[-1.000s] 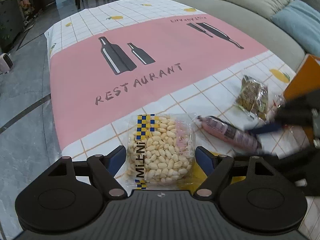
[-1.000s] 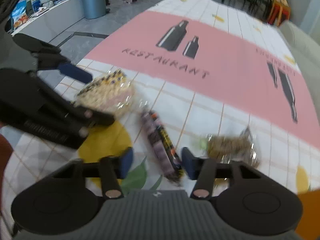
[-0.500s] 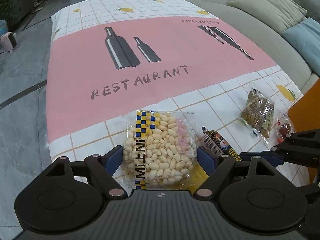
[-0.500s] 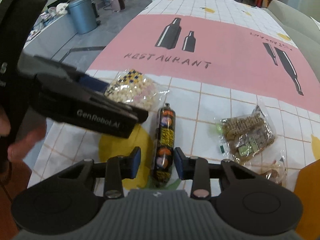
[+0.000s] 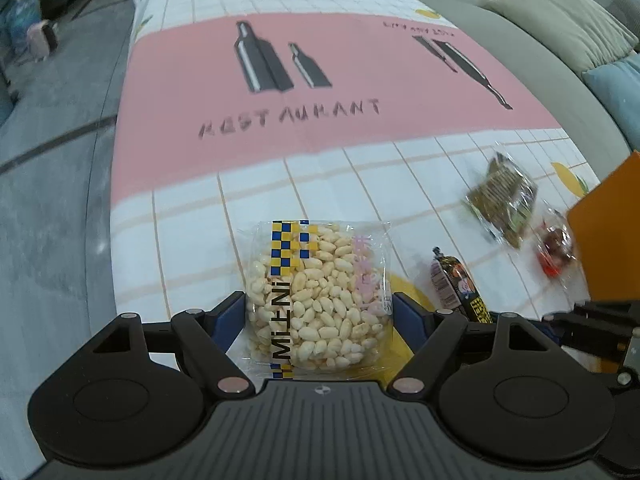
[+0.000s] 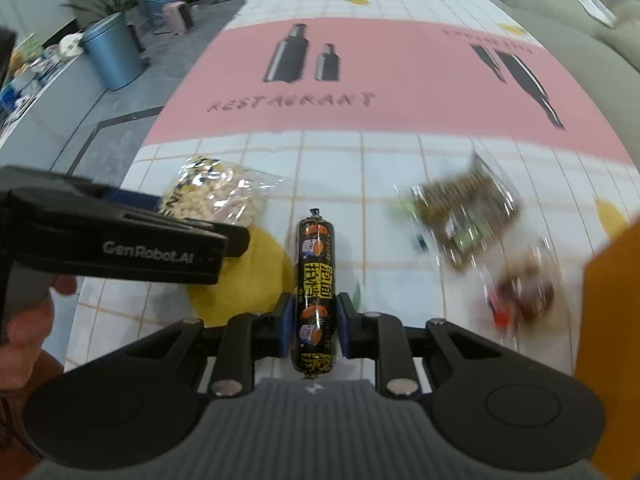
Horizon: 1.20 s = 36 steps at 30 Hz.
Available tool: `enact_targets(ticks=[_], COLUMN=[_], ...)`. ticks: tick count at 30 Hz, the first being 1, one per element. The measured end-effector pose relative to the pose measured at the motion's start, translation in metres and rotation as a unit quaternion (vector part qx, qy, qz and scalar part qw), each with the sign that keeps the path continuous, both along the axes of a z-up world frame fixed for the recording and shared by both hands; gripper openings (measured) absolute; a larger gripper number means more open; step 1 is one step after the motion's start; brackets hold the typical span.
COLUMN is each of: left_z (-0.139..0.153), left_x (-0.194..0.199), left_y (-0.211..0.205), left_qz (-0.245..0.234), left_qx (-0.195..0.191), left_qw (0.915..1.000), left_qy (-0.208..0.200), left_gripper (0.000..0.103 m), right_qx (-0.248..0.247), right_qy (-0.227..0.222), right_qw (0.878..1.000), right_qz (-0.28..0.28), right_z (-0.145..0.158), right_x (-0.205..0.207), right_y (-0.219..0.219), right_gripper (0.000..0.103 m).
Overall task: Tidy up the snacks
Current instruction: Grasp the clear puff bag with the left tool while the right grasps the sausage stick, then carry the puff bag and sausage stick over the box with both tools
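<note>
My left gripper is shut on a clear bag of puffed rice snack with a blue-yellow checked label; the bag also shows in the right wrist view. My right gripper is shut on a black and orange sausage stick, which lies lengthwise between the fingers; it also shows in the left wrist view. A bag of brown snacks and a small red-brown packet lie on the tablecloth to the right.
The table has a pink and white checked cloth printed with bottles and RESTAURANT. An orange box stands at the right edge. A grey sofa with cushions runs along the right. A blue bin stands on the floor at left.
My right gripper has closed its fingers onto the sausage stick. My left gripper has stayed around the puffed rice bag and both views have shifted a little.
</note>
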State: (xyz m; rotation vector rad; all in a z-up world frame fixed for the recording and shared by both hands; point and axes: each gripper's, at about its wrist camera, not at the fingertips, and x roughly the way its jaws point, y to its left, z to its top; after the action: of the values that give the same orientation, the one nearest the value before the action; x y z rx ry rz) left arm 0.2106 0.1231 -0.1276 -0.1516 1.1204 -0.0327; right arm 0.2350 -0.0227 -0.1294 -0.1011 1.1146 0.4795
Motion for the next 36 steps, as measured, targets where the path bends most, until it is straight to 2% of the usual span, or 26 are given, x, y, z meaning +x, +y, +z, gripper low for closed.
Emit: enact_targets(ticks=[4,10,14,20,27,29,32,36], left_z=[0.005,0.031,0.056,0.095,0.139,0.149,0.163,0.170], left_x=[-0.020,-0.052,-0.072,-0.095,-0.096,-0.094,-0.087,-0.073], left_y=[-0.009,-0.029,-0.038,-0.061,-0.116,-0.136,-0.168,-0.213], left_qz=[0.014,0.008,0.011,0.003,-0.065,-0.089,-0.134,-0.189], left_qx=[-0.022,-0.021,-0.023,-0.040,-0.039,-0.034,-0.046,-0.043], left_qw=[0.9996,0.9997,0.9991,0.9973,0.9927,0.9901,0.9836,0.9743], left_qy=[0.008,-0.012,-0.033,-0.062,-0.093,-0.103,-0.112,-0.115], left_gripper=[0.090,0.090,0.090,0.090,0.090,0.090,0.090,0.090], right_qx=[-0.002,0.007,0.018,0.046,0.071,0.066,0.053,0.022], right_qy=[0.012,0.029,0.005,-0.047,-0.099,-0.112,-0.128,-0.141], right_qw=[1.000,0.999,0.999,0.997,0.988,0.985,0.980,0.976], right_qz=[-0.016,-0.039,-0.035,-0.046,-0.099,-0.115,-0.141,-0.162], right_z=[0.002,0.009,0.032,0.082,0.129,0.138,0.147,0.150], right_x=[-0.023,-0.051,-0.074,-0.105,-0.128,-0.129,-0.125,-0.116], right_y=[-0.013,-0.034,-0.046,-0.078,-0.140,-0.157,-0.189,-0.230], right_gripper=[0.021,0.020,0.020,0.020,0.021,0.021,0.021,0.021])
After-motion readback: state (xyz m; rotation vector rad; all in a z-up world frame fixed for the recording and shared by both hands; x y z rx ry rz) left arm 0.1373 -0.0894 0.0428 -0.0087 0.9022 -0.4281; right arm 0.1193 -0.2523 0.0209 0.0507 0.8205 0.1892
